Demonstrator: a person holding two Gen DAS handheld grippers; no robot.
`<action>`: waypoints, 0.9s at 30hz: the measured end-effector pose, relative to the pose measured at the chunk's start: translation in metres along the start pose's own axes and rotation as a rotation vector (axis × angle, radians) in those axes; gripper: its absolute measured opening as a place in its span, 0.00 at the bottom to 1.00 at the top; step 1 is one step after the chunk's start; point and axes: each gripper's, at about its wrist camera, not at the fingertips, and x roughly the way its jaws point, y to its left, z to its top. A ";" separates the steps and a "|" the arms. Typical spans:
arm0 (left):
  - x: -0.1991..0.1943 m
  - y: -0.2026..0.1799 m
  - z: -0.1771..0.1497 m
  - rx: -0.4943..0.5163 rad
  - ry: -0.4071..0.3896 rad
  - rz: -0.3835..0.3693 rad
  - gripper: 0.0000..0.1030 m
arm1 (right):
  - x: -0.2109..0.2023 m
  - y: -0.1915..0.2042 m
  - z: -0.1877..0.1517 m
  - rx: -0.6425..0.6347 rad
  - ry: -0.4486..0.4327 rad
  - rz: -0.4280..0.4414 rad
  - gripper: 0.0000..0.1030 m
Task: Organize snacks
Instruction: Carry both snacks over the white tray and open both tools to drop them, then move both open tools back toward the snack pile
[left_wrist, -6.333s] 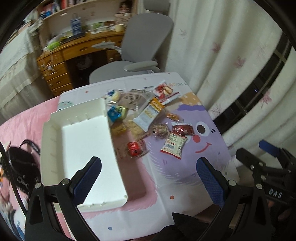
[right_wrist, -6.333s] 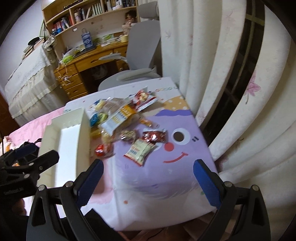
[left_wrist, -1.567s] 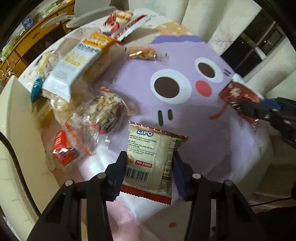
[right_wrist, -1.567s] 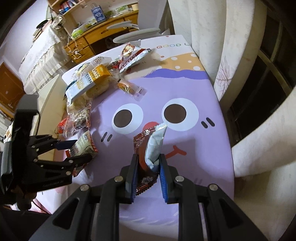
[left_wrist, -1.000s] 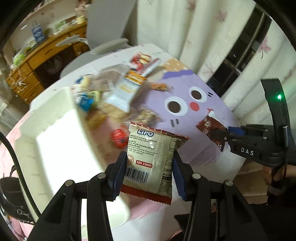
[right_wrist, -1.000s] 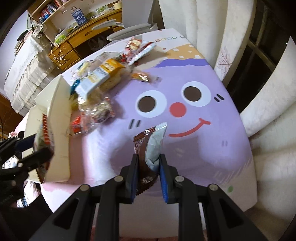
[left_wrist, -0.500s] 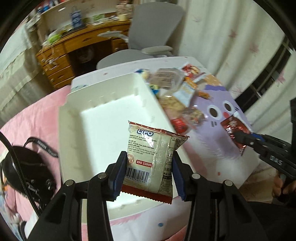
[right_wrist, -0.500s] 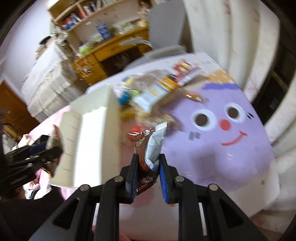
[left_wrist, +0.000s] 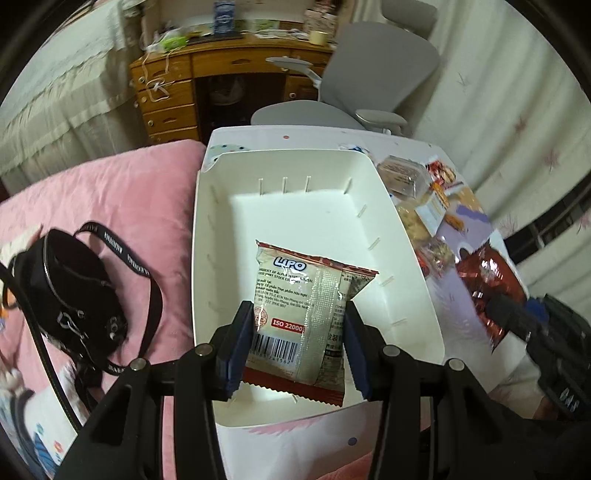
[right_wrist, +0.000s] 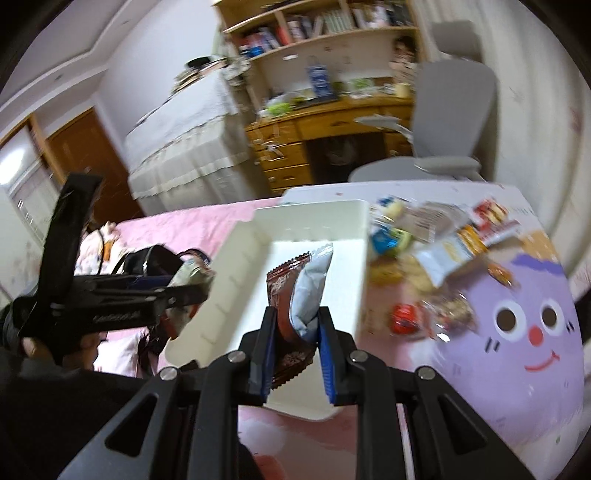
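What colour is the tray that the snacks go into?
White, plain inside and out; the tray shows best in the left wrist view.

We get warm, dim indoor light, brightest on the white tray (left_wrist: 406, 236) floor. Glare streaks the cream packet (left_wrist: 317, 295) at centre. Toward three o'clock the loose snacks (right_wrist: 436, 258) smear with motion blur in the right wrist view. Fisheye bending curves everything, and black vignette fills every corner.

Table (left_wrist: 373, 138), cartoon cloth (right_wrist: 517, 354): white tray (left_wrist: 413, 266) at left edge, snack pile (right_wrist: 424, 254) beside tray toward far edge.
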 end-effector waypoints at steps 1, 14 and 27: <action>-0.001 0.003 -0.002 -0.012 -0.001 0.003 0.44 | 0.001 0.006 0.000 -0.020 0.000 0.010 0.21; 0.006 -0.012 -0.012 -0.034 0.048 0.073 0.79 | 0.010 0.001 -0.011 -0.020 0.078 -0.027 0.49; 0.008 -0.087 0.001 0.062 0.021 0.012 0.87 | -0.022 -0.047 -0.033 0.067 0.098 -0.135 0.49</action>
